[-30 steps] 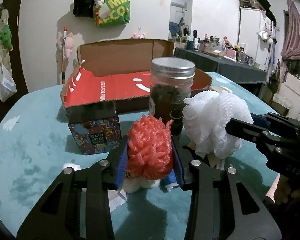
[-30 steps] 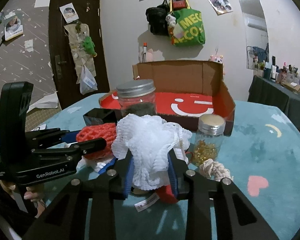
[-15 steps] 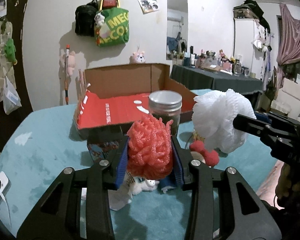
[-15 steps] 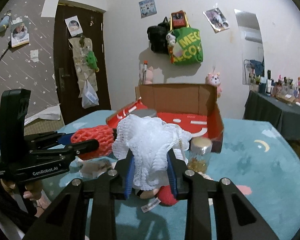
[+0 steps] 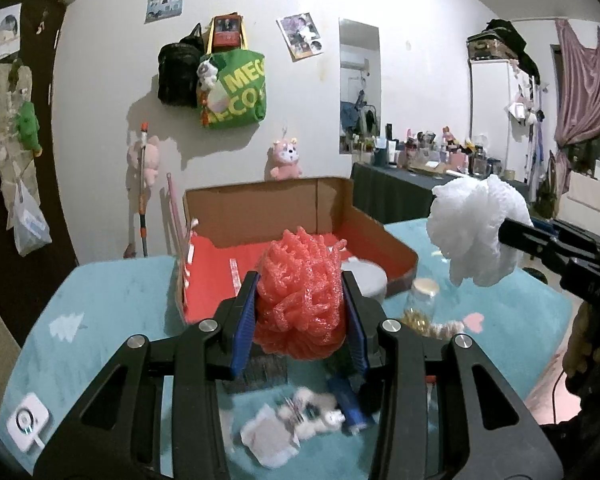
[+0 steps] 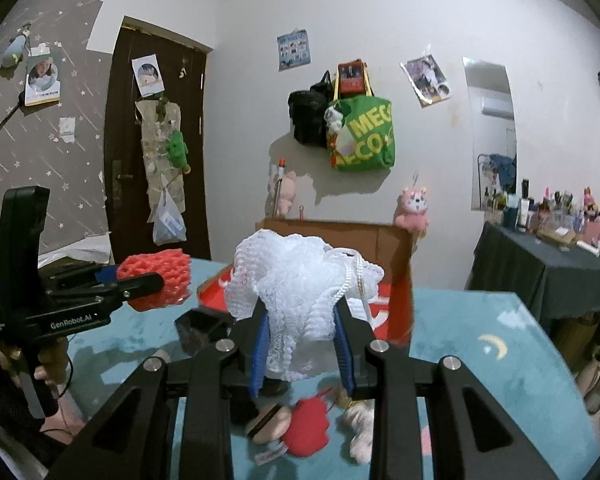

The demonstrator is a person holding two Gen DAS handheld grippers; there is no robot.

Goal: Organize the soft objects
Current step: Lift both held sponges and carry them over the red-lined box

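Partly hidden: cardboard box (image 5: 300, 216), red inside, its floor screened by the orange mesh ball (image 5: 302, 300) that the left gripper (image 5: 300, 322) clenches between its blue pads, raised above the bench (image 5: 112, 308). Small glass jar (image 5: 420, 304) with pale lid, blurred; a larger grey lid behind the mesh ball, mostly covered. Right gripper (image 6: 302, 346), clamped on the white mesh ball (image 6: 296, 280), likewise held clear of the bench; the ball blocks most of the box behind it. Below it, half under the gripper frame: red plush piece (image 6: 308, 426), a round tan item and a pale knotted toy, all too blurred to name closer. A dark small box (image 6: 202, 330) sits left of them. Scattered white scraps and a blue item lie under the left gripper, unclear. Bench surface: teal cloth with moon, heart and tree shapes. Room: white wall with green tote bag (image 5: 234, 92), black bag, pink plush toys, posters; dark door at left; dark-clothed side table crowded with bottles at right.
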